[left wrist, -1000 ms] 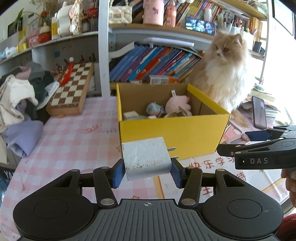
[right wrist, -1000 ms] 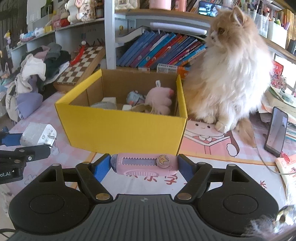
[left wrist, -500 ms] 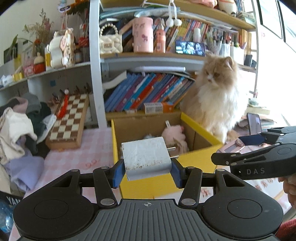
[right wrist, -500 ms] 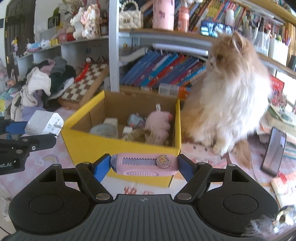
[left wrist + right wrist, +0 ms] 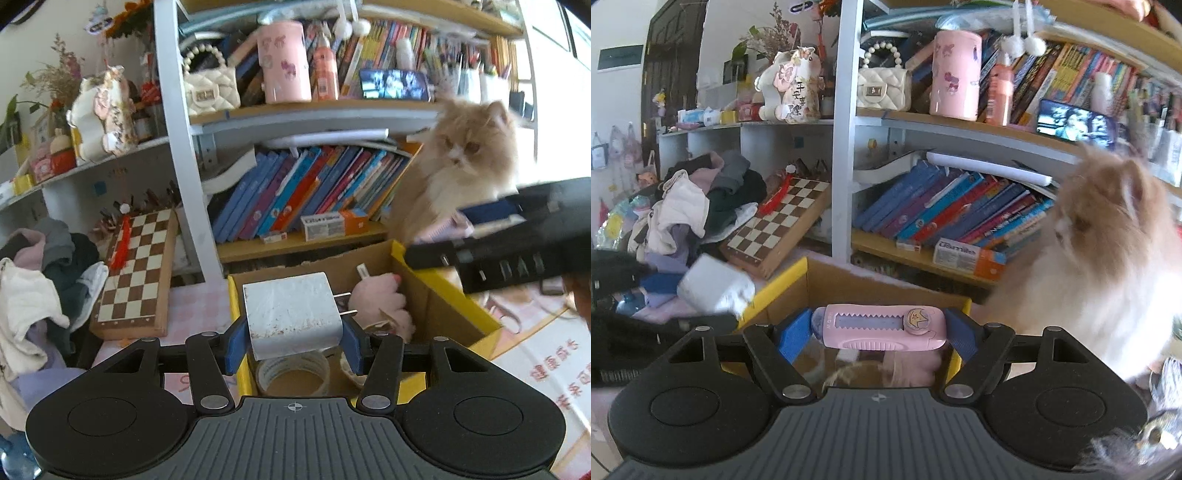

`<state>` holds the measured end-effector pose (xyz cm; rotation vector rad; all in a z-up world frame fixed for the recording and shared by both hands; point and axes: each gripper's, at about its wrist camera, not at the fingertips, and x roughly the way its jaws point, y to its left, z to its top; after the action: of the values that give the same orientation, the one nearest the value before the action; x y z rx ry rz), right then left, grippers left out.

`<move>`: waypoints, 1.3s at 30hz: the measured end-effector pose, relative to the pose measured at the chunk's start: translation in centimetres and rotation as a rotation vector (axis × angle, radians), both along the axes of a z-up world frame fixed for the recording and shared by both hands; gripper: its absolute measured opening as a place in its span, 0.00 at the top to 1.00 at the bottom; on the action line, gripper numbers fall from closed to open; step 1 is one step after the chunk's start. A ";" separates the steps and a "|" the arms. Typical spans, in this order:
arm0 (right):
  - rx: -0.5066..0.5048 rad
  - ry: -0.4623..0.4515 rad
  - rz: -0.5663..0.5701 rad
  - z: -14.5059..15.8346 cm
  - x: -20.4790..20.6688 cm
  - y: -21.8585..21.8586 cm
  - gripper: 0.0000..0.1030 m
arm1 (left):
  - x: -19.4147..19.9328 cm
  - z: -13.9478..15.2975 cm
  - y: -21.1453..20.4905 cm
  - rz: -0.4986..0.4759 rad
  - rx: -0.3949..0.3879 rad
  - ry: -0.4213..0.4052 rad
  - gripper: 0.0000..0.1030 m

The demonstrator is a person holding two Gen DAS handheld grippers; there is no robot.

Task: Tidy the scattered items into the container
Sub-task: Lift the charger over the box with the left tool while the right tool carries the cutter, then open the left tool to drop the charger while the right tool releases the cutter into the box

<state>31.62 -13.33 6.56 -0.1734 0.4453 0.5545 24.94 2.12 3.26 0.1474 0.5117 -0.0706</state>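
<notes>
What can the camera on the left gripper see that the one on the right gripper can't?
Only the left wrist view looks down into the yellow box, showing a tape roll and pink plush toy. Only the right wrist view clearly shows the pink utility knife clamped in the right gripper. Both show the white charger in the left gripper, the cat and the chessboard.

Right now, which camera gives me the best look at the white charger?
The left wrist view: the white charger sits sharp and centred, clamped in the left gripper above the yellow box, prongs showing. The right wrist view shows it small, blurred, at the left.
</notes>
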 end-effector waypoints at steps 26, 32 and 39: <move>-0.066 0.482 0.205 -8.1 17.6 10.9 0.26 | 13.6 -7.1 -3.2 -0.091 0.198 0.444 0.50; -0.082 0.521 0.218 -9.3 18.5 11.7 0.26 | 13.6 -7.3 -3.2 -0.098 0.202 0.463 0.50; -0.055 0.527 0.221 -9.1 18.5 11.1 0.24 | 13.0 -7.0 -3.7 -0.090 0.227 0.448 0.39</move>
<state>50.15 -2.24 -2.55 -0.1284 0.9619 0.8085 37.94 -1.61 -3.73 0.3819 0.9604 -0.1351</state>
